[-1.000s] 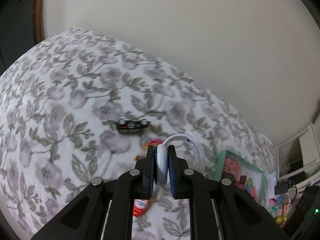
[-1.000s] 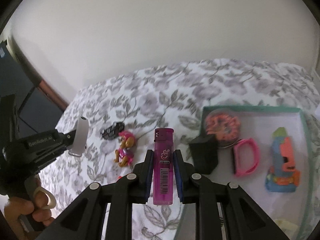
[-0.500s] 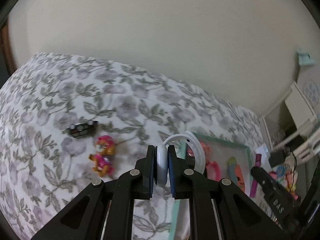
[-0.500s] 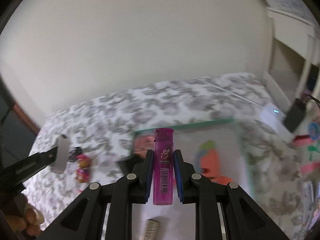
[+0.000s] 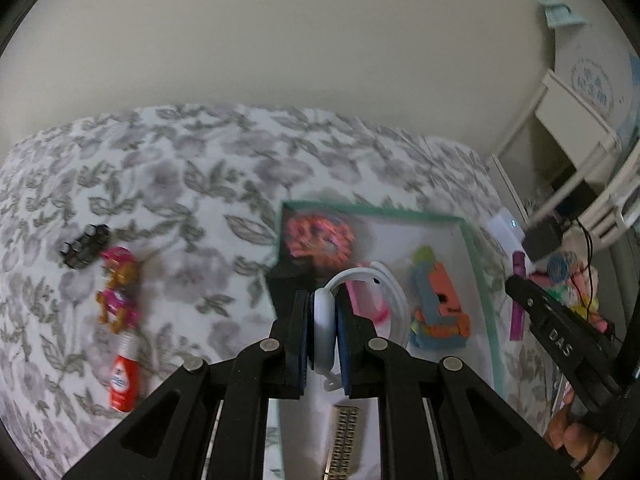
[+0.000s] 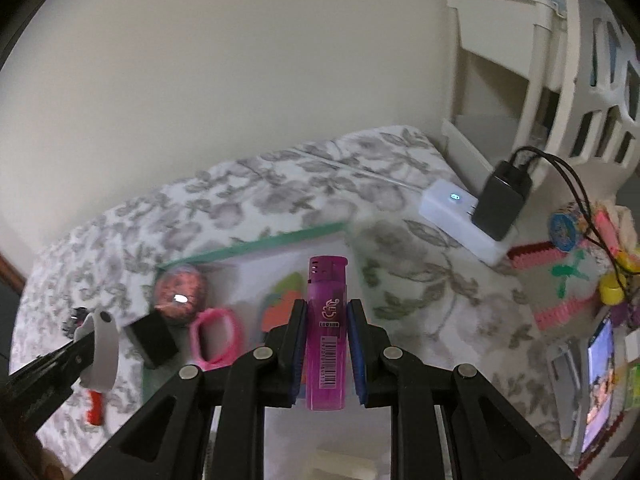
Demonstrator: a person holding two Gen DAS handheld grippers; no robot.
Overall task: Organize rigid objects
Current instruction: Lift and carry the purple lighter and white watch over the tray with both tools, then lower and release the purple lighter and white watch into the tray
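A shallow green-rimmed tray (image 5: 480, 276) on a flower-printed bedspread (image 5: 168, 184), loose things to its left.

In the tray, a pink-and-orange round toy (image 5: 318, 236) lies at the far left corner, an orange-and-blue block toy (image 5: 438, 304) to its right. Left of the tray lie a small black studded piece (image 5: 85, 246), a pink toy figure (image 5: 118, 288) just beside it, and nearer, a small red bottle (image 5: 123, 376).

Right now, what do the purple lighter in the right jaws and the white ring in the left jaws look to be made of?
Purple lighter: translucent tinted plastic, glossy; light passes through the body, and a printed barcode label sits on it. The cap looks more opaque.

White ring: probably smooth plastic or silicone with a matte finish; even white, no glare. Rigid or flexible cannot be told.
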